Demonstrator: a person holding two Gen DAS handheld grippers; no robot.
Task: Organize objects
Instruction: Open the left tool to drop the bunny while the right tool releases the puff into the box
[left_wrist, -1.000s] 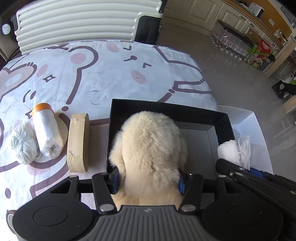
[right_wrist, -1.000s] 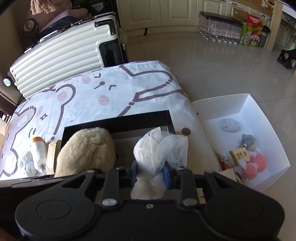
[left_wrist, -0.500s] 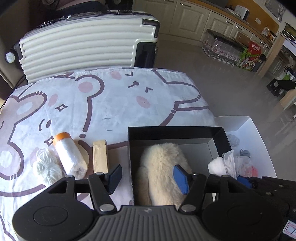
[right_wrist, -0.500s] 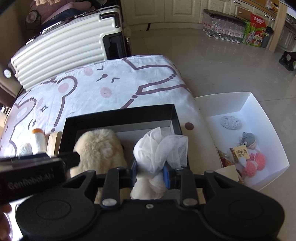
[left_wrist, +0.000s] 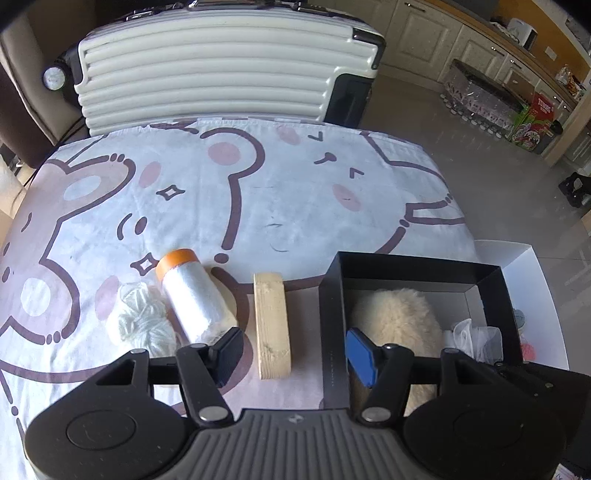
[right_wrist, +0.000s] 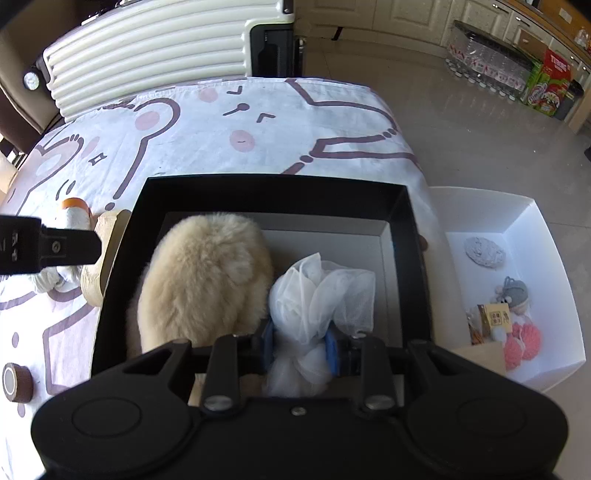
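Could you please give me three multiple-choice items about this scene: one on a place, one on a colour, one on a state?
1. Where is the plush?
A. on the cloth
B. in the black box
C. in the white tray

2. What colour is the roll's end?
A. orange
B. green
C. blue

3. What does the right gripper hold?
A. nothing
B. the wood block
C. the mesh

Answers:
1 B: the box walls surround it.
2 A: its far end is orange.
3 C: both pads pinch the mesh.

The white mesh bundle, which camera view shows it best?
The right wrist view: the white mesh bundle sits centred, clamped between the right gripper fingers over the black box. The left wrist view shows only a sliver behind the box wall.
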